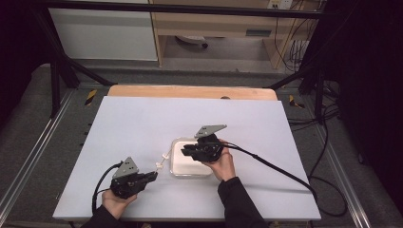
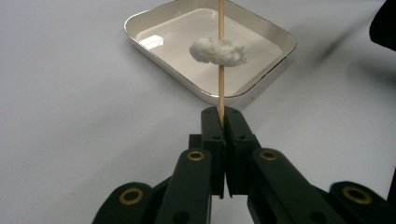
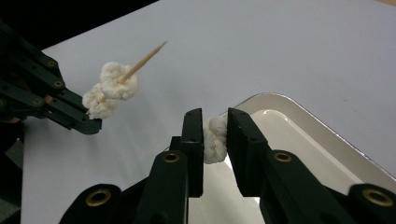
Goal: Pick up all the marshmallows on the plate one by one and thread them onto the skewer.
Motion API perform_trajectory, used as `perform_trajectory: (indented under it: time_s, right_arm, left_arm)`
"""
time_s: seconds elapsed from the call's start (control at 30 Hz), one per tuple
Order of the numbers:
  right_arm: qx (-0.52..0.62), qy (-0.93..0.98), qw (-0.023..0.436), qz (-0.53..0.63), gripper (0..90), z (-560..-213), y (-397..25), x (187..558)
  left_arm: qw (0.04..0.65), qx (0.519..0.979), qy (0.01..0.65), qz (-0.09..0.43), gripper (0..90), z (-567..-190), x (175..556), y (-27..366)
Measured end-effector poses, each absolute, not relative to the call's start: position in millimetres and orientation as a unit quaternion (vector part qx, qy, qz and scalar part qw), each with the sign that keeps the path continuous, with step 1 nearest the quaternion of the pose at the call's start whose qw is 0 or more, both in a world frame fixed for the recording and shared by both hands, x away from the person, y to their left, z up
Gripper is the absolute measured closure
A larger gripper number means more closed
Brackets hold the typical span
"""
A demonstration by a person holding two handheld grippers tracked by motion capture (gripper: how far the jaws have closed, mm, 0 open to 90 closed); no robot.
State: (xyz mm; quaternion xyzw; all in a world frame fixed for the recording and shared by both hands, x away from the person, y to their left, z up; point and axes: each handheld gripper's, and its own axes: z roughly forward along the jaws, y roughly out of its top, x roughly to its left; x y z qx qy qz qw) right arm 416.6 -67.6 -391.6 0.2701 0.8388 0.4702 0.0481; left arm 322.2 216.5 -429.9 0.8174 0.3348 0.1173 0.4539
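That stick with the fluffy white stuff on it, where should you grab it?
Grab the skewer by its bare blunt end, below the white lumps, coming from behind, as the left gripper does. That leaves the pointed tip free for the piece in the right gripper, over the tray.

The table [image 1: 142, 123] is seen from high above, looking forward and down. The tray [image 2: 154, 42] is seen close up, low along the jaws, in both gripper views.
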Motion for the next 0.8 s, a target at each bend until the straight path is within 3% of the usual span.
perform_trajectory:
  time_s: [0.8]
  right_arm:
    - [0.280,0.781,-0.008,0.559,77.8,-357,-97,409]
  left_arm:
    - [0.457,0.822,0.321,0.116,88.2,-430,319,208]
